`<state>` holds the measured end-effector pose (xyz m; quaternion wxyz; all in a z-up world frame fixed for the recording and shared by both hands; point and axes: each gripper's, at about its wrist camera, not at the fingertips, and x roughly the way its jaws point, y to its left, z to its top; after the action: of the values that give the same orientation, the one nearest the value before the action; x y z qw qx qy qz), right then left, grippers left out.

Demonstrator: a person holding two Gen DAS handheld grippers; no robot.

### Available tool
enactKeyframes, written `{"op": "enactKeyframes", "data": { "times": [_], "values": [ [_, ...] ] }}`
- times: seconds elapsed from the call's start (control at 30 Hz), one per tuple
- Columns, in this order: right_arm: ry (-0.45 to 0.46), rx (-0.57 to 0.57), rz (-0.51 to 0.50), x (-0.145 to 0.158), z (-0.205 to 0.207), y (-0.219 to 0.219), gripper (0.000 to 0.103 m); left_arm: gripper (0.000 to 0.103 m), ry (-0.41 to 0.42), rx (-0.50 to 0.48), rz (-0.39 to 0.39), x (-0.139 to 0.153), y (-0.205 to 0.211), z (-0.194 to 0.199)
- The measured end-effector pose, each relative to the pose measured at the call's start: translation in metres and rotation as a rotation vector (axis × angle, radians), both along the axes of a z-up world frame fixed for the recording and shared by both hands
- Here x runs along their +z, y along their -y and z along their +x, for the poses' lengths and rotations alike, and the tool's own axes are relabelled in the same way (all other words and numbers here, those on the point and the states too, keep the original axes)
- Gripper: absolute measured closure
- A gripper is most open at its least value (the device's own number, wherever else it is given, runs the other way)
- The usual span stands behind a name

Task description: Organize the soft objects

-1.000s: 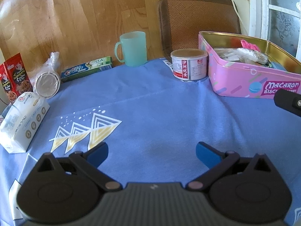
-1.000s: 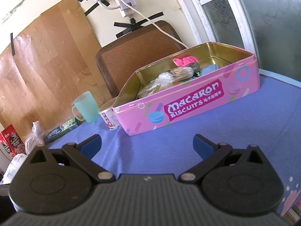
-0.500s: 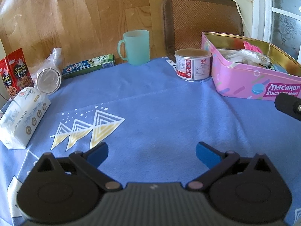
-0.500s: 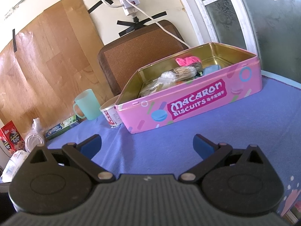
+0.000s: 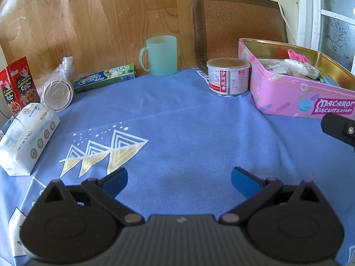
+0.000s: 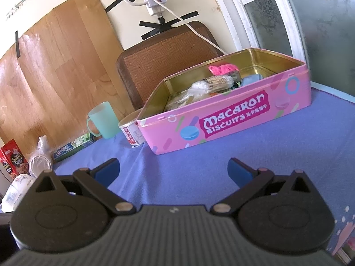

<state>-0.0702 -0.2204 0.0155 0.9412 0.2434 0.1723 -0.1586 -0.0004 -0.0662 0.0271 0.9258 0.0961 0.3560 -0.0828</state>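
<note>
A pink Macaron Biscuits tin (image 5: pixel 286 97) stands open at the right of the blue tablecloth; it also shows in the right wrist view (image 6: pixel 233 119). Inside lie soft packets: a pink one (image 6: pixel 221 69), a clear crinkled bag (image 6: pixel 210 86) and a light blue piece (image 6: pixel 250 81). A white tissue pack (image 5: pixel 27 137) lies at the far left. My left gripper (image 5: pixel 179 180) is open and empty over the cloth's middle. My right gripper (image 6: pixel 173 170) is open and empty in front of the tin. Part of the right gripper (image 5: pixel 339 128) shows at the left view's right edge.
At the back stand a mint green mug (image 5: pixel 160 55), a round can (image 5: pixel 228 78), a toothpaste box (image 5: pixel 105 77), a bagged stack of cups (image 5: pixel 58 88) and a red snack box (image 5: pixel 18 86). A brown chair back (image 5: pixel 237 24) is behind the table.
Both grippers have drawn back slightly, so the tin and the other objects sit a little farther off. Both stay open and empty.
</note>
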Motion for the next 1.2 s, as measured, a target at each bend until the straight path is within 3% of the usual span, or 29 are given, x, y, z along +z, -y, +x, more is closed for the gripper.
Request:
{"op": "enactKeyframes", "data": {
  "times": [0.3, 0.73, 0.87, 1.07, 1.2],
  "values": [
    [0.015, -0.016, -0.017, 0.004, -0.001, 0.005, 0.000, 0.000, 0.091, 0.012, 0.007, 0.013, 0.002, -0.005],
    [-0.004, 0.007, -0.017, 0.001, -0.001, 0.004, 0.000, 0.000, 0.065, 0.008, -0.031, 0.012, 0.001, -0.003],
    [-0.008, 0.015, -0.029, 0.002, -0.001, 0.003, 0.000, 0.000, 0.041, -0.029, -0.031, 0.019, 0.007, 0.004],
    [0.020, -0.046, -0.048, 0.013, -0.012, 0.016, 0.000, 0.000, 0.093, -0.095, -0.020, 0.037, 0.026, 0.009],
    [0.015, -0.076, -0.057, 0.018, -0.019, 0.022, 0.000, 0.000, 0.066, -0.127, -0.055, 0.043, 0.037, 0.015]
  ]
}}
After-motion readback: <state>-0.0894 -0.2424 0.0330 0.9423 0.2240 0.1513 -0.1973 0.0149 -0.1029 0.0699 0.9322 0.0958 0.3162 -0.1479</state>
